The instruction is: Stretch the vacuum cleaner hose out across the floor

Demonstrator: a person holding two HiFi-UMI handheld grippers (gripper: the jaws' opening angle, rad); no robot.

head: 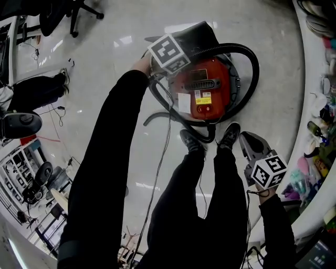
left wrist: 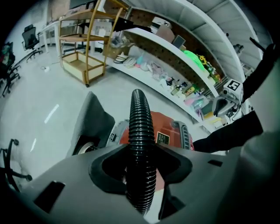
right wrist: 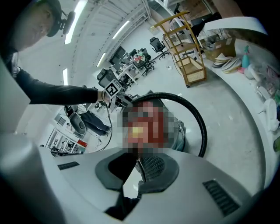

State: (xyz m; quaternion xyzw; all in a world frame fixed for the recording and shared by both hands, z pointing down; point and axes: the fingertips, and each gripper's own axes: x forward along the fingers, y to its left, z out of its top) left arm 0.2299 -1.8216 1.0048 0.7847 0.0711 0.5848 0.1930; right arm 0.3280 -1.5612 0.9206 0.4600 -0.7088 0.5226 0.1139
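A red vacuum cleaner [head: 202,94] stands on the pale floor just beyond the person's feet. Its black ribbed hose [head: 255,68] loops round its right side. My left gripper [head: 163,67] reaches down at the cleaner's left top, under its marker cube. In the left gripper view the hose [left wrist: 140,127] runs straight between the jaws of my left gripper [left wrist: 141,154], which press on it from both sides. My right gripper [head: 248,142] hovers at the lower right, away from the cleaner. Seen in its own view, the right gripper [right wrist: 137,174] is shut and empty, with the hose [right wrist: 199,122] arching beyond.
A curved white shelf [head: 310,121] full of small items runs along the right. A wooden trolley [left wrist: 83,65] stands on the floor beyond the cleaner. Office chairs [head: 73,13] and desks with equipment [head: 31,173] sit at the left. A thin cable [head: 164,147] trails from the left gripper.
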